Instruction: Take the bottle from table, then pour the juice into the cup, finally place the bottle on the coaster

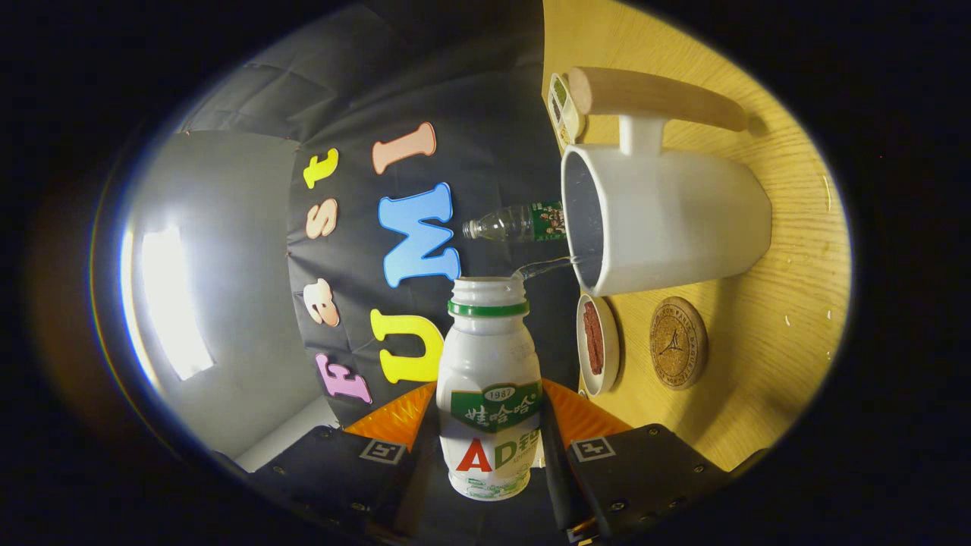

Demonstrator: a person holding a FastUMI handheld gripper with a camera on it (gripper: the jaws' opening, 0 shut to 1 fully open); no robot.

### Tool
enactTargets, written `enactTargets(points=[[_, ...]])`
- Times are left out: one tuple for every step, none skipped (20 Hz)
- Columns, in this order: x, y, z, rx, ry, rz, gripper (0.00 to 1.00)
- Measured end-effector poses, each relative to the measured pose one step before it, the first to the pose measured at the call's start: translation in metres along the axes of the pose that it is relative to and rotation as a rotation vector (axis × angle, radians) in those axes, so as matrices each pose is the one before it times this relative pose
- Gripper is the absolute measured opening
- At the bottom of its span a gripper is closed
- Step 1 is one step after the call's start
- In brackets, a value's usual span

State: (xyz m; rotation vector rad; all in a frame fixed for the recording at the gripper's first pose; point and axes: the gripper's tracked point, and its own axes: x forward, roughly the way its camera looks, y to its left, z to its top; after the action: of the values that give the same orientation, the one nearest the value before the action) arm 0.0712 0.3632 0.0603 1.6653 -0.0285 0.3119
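**Pouring under way, coaster still waiting**

The bottle (pixel 489 387) is off the counter (pixel 789 318) and tipped, a thin stream running from its mouth into the white cup (pixel 675 227). The gripper (pixel 489 455) is closed on the bottle's body, both fingers pressing its sides. Left to do: finish pouring and set the bottle on the cork coaster (pixel 677 343) beside the cup.

We see a clear plastic bottle (pixel 516 223) lying against the black cloth wall (pixel 470 98), a small dish (pixel 597 345) of red stuff nearby, a little tray (pixel 564 106) beyond.
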Motion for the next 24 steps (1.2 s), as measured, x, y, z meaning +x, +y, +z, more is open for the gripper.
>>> enactTargets(points=[[0.00064, 0.0013, -0.00037, 0.00484, -0.00174, 0.00048, 0.64], [0.00032, 0.0003, -0.0001, 0.00378, -0.00245, 0.00046, 0.64], [-0.00012, -0.00028, 0.0006, 0.00222, -0.00053, -0.00115, 0.64], [0.00027, 0.00012, -0.00052, 0.00148, 0.00004, -0.00094, 0.64], [-0.00037, 0.00044, 0.00036, 0.00275, -0.00154, 0.00015, 0.64], [-0.00007, -0.00054, 0.00078, 0.00241, -0.0012, 0.00021, 0.64], [-0.00028, 0.00051, -0.00047, 0.00199, -0.00068, -0.00092, 0.64], [0.00034, -0.0002, 0.00033, 0.00463, 0.00005, -0.00409, 0.64], [-0.00142, 0.00053, 0.0014, -0.00007, -0.00153, 0.00255, 0.64], [0.00012, -0.0007, 0.00092, -0.00291, -0.0024, -0.00104, 0.64], [-0.00047, -0.00138, 0.00027, -0.00087, -0.00211, -0.00149, 0.64], [-0.00006, -0.00052, 0.00193, 0.00539, -0.00364, 0.00093, 0.64], [-0.00067, 0.00149, 0.00023, 0.00704, -0.00099, 0.00316, 0.64], [0.00022, 0.00029, 0.00044, 0.00411, -0.00146, 0.002, 0.64], [-0.00051, -0.00004, -0.0004, 0.00112, -0.00007, -0.00132, 0.64], [0.00011, -0.00056, 0.0008, 0.00249, -0.00316, -0.00028, 0.65], [-0.00066, 0.00003, 0.0012, 0.00312, -0.0024, -0.00035, 0.64], [-0.00039, -0.00025, 0.0012, 0.00308, -0.00373, -0.00002, 0.64], [-0.00081, 0.00033, 0.00067, 0.00379, -0.00005, -0.00057, 0.64], [0.00056, -0.00013, 0.00013, 0.00383, -0.0018, 0.00127, 0.64], [0.00065, -0.00014, -0.00169, 0.00254, -0.00042, 0.0001, 0.64], [0.00031, -0.00036, 0.00025, 0.002, -0.00181, -0.00071, 0.64], [-0.00076, 0.00032, 0.00071, 0.00279, -0.00238, 0.00202, 0.64], [0.00002, -0.00062, 0.0014, 0.0051, -0.00128, 0.00046, 0.64]])
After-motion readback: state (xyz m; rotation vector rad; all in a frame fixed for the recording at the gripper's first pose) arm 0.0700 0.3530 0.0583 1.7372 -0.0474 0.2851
